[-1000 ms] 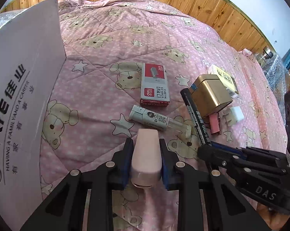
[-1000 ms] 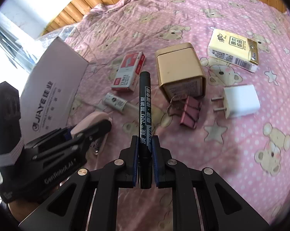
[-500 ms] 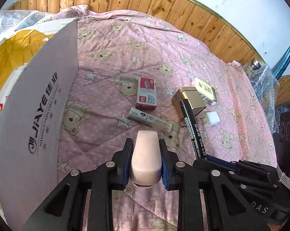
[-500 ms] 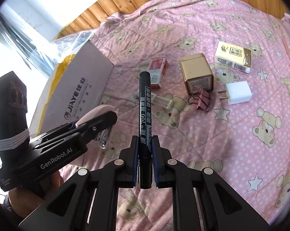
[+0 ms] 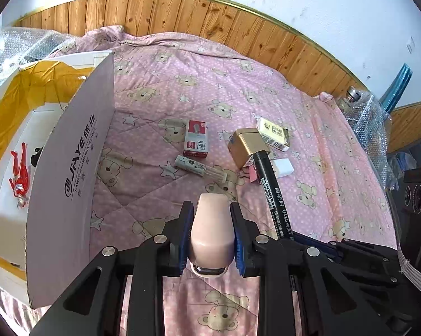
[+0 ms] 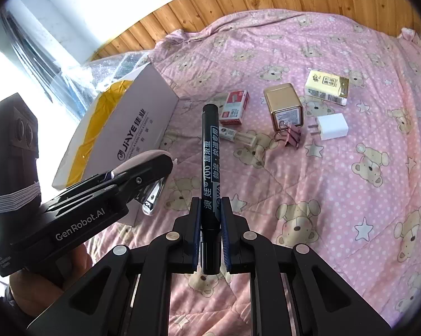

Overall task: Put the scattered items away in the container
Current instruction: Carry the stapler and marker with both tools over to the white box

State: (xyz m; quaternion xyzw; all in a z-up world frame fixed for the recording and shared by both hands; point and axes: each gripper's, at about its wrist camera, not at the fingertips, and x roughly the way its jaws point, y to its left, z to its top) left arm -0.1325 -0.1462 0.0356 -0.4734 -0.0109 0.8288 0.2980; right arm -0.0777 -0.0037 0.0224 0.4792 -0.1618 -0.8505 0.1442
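Observation:
My left gripper [image 5: 212,210] is shut on a pink stapler [image 5: 212,229], held above the pink bear quilt. My right gripper [image 6: 210,204] is shut on a black marker [image 6: 209,151] that sticks forward; the same marker [image 5: 270,190] shows at the right of the left wrist view. An open white cardboard box [image 5: 70,173] with yellow lining stands at the left, its flap raised; a red toy figure [image 5: 20,173] lies inside. On the quilt lie a red staple box [image 5: 196,138], a clear glue tube [image 5: 199,165], a gold tin [image 5: 248,145], a pink binder clip [image 6: 290,137], a white plug [image 6: 331,126] and a yellow tissue pack [image 6: 326,86].
A wooden headboard [image 5: 210,19] runs along the far edge of the bed. Bubble wrap [image 5: 370,123] lies at the right bed edge beside a black speaker [image 5: 417,196]. A hand [image 6: 42,274] grips the left gripper's handle. Open quilt lies in front of both grippers.
Both grippers have risen and pulled back from the items with the stapler and marker held. The box's yellow-lined inside with the toy figure has come into view.

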